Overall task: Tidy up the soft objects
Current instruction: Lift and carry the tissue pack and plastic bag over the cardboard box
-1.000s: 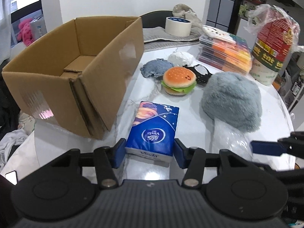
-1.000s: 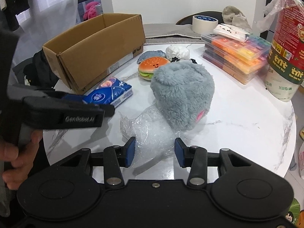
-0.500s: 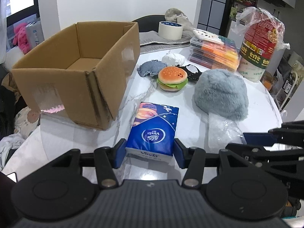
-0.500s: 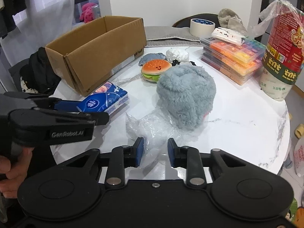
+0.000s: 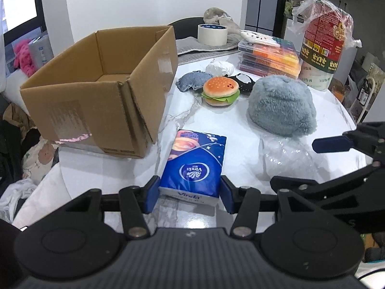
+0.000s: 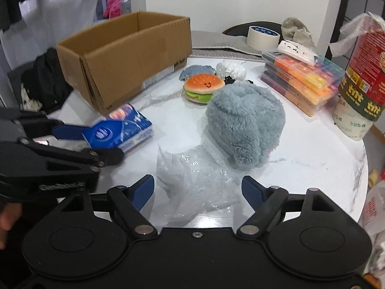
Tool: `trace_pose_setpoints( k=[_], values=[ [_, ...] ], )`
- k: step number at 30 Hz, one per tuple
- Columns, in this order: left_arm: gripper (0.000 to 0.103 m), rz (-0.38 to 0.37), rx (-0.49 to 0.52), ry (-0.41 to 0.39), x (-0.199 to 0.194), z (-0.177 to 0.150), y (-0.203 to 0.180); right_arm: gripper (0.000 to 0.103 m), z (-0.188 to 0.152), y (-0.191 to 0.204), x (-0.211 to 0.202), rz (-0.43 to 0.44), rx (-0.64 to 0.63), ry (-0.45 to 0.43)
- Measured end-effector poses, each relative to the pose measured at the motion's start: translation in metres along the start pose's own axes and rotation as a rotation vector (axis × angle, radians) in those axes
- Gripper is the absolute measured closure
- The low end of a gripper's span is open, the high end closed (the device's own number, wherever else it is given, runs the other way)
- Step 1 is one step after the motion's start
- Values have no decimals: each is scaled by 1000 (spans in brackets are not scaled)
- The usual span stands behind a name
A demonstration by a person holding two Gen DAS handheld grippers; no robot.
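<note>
- Now, going left to right, the cardboard box (image 5: pixel 101 89) sits upper left on the white table (image 5: pixel 240 125).
- At lower centre, the left gripper (image 5: pixel 189 193) pinches the blue tissue pack (image 5: pixel 195 166), as half a second ago.
- Right of it, the right gripper (image 6: pixel 196 191) has spread its fingers wide around the crumpled clear plastic (image 6: pixel 192 180), below the grey plush (image 6: pixel 245 125).

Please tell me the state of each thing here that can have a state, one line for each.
Cardboard box: open, nothing seen inside.
Tissue pack: sealed, gripped at its near end.
Left gripper: shut on the tissue pack.
Right gripper: open, over the clear plastic bag.
Clear plastic bag: crumpled, lying flat.
Grey plush: lying on the table.
</note>
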State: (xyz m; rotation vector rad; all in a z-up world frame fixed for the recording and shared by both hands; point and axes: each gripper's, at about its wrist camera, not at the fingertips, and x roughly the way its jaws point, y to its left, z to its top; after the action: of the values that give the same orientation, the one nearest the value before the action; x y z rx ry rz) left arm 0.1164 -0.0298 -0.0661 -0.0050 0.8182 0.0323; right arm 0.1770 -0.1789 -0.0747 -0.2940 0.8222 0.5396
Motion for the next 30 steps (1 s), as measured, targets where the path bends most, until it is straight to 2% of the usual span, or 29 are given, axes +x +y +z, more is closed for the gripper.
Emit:
trace_pose_setpoints(
  k=[1,2,5,11,20,30],
  values=[
    [51,1,3,0,0,-1,0,26,-1,0,3,-5,-8,5],
    [51,-3,3,-2,1,-1,1,35,-2,1,5,-4,-14,8],
    [51,-19,3,-7,1,-2,0,49,-5,0,5,7,-15,1],
    [51,-36,-20,-37,-7,-3,2,64,-1,1,-3,-2,-23,-9],
    [51,-57,-44,-87,-29,-5,18,67,5,17,-21,-31,-7,-27],
    [51,-102,-18,-134,-50,-1,28,67,16,35,-48,-64,1,-70]
  ],
)
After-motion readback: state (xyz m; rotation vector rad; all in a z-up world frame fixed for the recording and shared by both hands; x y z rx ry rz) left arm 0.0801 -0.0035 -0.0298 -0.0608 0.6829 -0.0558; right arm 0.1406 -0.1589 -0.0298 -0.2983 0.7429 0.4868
